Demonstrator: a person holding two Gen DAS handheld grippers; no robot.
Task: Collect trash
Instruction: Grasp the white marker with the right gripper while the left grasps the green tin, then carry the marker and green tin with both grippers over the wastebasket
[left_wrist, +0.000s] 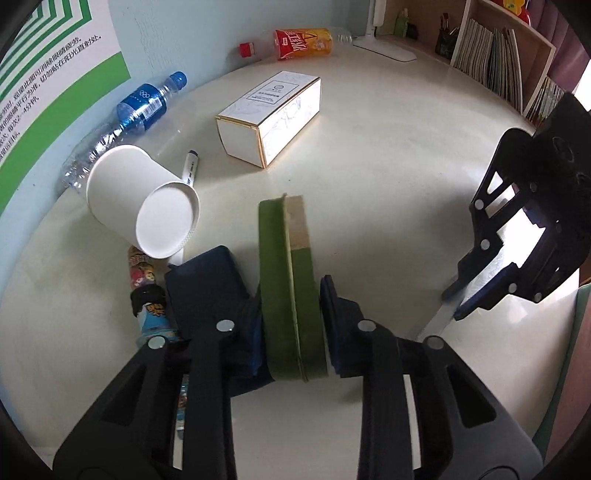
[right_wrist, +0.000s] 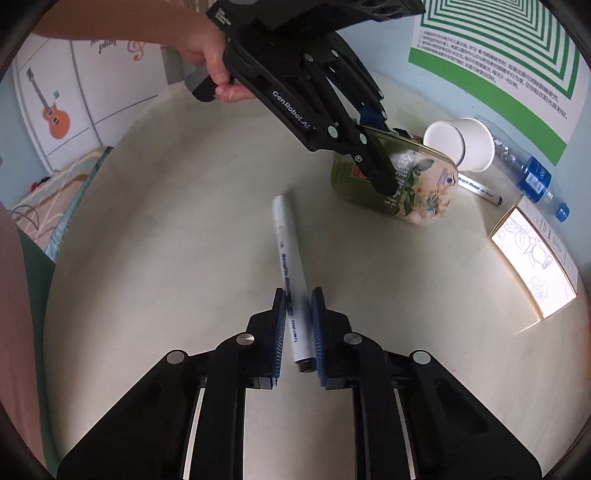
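A flat green tin (left_wrist: 284, 258) with a flowered lid (right_wrist: 417, 184) stands on edge on the cream table. My left gripper (left_wrist: 288, 295) is shut on it, pads pressing both broad faces. In the right wrist view a hand (right_wrist: 207, 48) holds that left gripper (right_wrist: 380, 155) from above. A white marker (right_wrist: 286, 243) lies between the blue pads of my right gripper (right_wrist: 298, 306), which is shut on its lower part. In the left wrist view the right gripper (left_wrist: 458, 299) stands at the right with the marker (left_wrist: 437, 319) beneath it.
A tipped white paper cup (left_wrist: 140, 199), a second marker (left_wrist: 190, 168), a blue-labelled water bottle (left_wrist: 140, 107), an orange drink bottle (left_wrist: 299, 44) and a white carton (left_wrist: 269, 118) lie toward the wall. A small colourful bottle (left_wrist: 147, 291) sits left of the tin. Bookshelf (left_wrist: 498, 55) at back right.
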